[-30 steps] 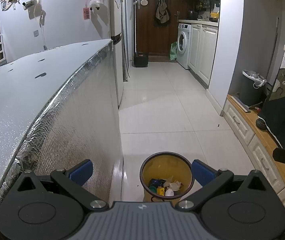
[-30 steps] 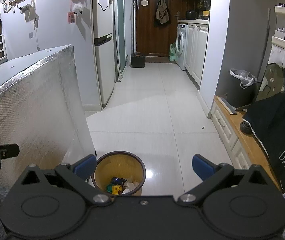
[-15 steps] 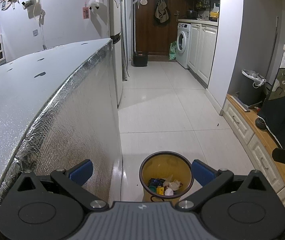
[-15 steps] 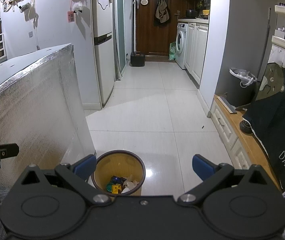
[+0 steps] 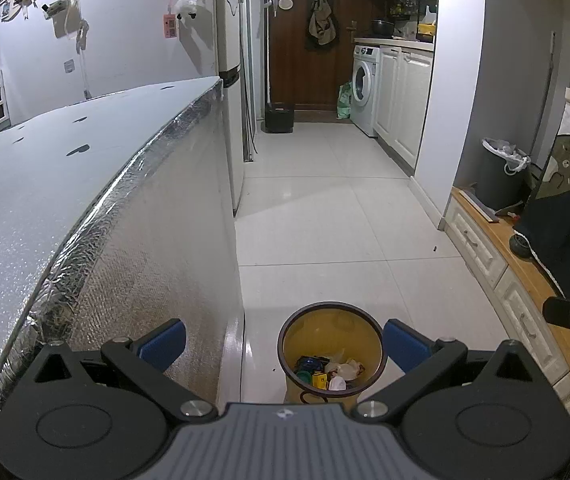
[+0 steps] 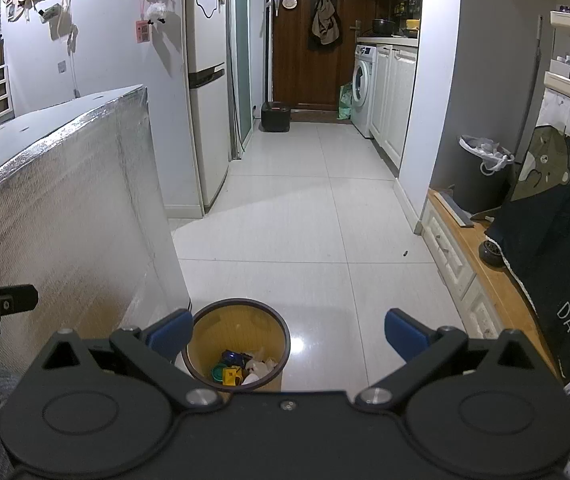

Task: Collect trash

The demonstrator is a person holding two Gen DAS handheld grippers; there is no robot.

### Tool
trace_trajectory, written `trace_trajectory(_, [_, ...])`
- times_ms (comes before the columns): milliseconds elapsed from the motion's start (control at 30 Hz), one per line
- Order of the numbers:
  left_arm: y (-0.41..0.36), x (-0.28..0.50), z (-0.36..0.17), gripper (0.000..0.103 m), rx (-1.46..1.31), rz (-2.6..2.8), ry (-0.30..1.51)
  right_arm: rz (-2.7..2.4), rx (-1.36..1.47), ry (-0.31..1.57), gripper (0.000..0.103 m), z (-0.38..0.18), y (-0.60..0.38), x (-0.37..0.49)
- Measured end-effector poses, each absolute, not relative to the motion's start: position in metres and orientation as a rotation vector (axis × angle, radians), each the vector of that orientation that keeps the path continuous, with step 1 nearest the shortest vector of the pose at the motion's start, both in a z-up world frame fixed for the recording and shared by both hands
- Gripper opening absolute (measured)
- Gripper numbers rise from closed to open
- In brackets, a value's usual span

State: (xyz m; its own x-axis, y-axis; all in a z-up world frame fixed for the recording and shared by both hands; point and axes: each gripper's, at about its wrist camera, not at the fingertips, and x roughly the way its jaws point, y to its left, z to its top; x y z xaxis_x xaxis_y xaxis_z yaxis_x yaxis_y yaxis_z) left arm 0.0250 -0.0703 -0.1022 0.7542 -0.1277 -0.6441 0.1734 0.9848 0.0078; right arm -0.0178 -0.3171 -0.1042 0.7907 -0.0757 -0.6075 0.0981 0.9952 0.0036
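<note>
A small yellow waste bin (image 5: 331,322) with a dark rim stands on the white tile floor, holding several pieces of trash (image 5: 331,370). My left gripper (image 5: 285,340) hovers above it, open and empty, the bin just left of its right finger. In the right wrist view the same bin (image 6: 237,320) sits under the left finger of my right gripper (image 6: 289,330), which is open with nothing held. Its trash (image 6: 243,368) shows as blue, green, yellow and white bits.
A foil-covered table (image 5: 85,184) fills the left side, its end wall close to the bin. A low wooden cabinet (image 6: 477,280) with a dark cloth (image 6: 565,220) runs along the right. A fridge (image 6: 205,100), washing machine (image 6: 363,88) and grey lined bin (image 6: 481,168) stand farther down the corridor.
Both views have shifted only slightly; the bin sits a touch lower and nearer in the frames. Both grippers stay open and empty.
</note>
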Motion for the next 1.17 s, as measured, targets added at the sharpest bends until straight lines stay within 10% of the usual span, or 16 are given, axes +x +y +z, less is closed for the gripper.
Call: trace_trajectory(1167, [-0.0673, 0.0254, -0.1038, 0.103, 0.094, -0.162, 0.697, -0.097, 0.038, 0.652, 0.103, -0.1062, -0.3195, -0.0195])
